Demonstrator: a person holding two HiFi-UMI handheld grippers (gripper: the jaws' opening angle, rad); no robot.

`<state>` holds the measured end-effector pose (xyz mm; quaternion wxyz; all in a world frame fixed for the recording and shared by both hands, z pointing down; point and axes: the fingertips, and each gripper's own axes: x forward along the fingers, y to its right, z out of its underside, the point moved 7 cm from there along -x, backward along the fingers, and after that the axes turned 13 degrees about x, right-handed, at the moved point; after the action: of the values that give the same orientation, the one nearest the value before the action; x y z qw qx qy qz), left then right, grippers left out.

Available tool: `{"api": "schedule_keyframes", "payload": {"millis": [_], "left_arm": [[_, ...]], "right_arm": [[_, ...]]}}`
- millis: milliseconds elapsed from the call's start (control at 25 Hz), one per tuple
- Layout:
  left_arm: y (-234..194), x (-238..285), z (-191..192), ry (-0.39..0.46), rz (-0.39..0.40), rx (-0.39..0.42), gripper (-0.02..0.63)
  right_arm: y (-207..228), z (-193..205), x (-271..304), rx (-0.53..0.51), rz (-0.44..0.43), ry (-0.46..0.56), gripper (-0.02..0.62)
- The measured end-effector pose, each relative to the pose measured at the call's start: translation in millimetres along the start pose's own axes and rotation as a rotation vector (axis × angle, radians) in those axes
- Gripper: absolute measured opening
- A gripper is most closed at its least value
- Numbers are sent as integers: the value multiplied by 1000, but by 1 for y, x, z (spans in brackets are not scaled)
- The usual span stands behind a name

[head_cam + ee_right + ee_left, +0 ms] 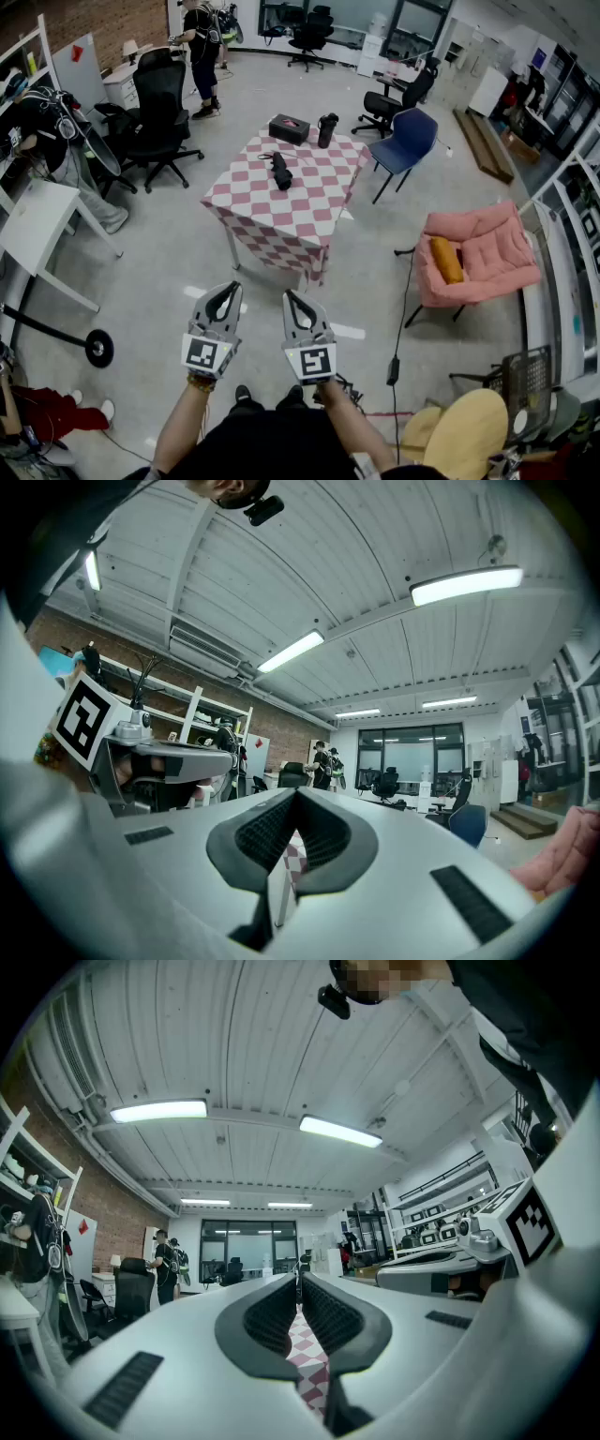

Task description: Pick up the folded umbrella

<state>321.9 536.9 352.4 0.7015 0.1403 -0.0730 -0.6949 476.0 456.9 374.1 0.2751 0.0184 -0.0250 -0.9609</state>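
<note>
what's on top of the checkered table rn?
A folded black umbrella near the middle, plus a black box and a black bottle at the far edge. The checkered cloth covers the tabletop itself and most of what's underneath.

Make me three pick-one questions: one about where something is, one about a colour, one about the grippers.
1. Where does the folded umbrella lie? A: floor. B: shelf. C: checked table.
2. What colour is the soft armchair? A: green. B: pink. C: purple.
3. How are the left gripper and right gripper? A: shut, empty. B: wide open. C: gripping the umbrella.
Answers: C, it rests on that table; B, its cushions are pink; A, both gripper views show jaws together, nothing between.
</note>
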Motion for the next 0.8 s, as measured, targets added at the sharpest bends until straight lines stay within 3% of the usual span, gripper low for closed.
{"api": "schedule_keyframes", "payload": {"millis": [400, 800], "left_arm": [[-14, -7, 15, 18, -1, -30, 26], [-68, -13, 38, 24, 34, -34, 28]], "right_arm": [[-12, 2, 16, -28, -26, 22, 18], [-48, 16, 64, -65, 27, -10, 18]]}}
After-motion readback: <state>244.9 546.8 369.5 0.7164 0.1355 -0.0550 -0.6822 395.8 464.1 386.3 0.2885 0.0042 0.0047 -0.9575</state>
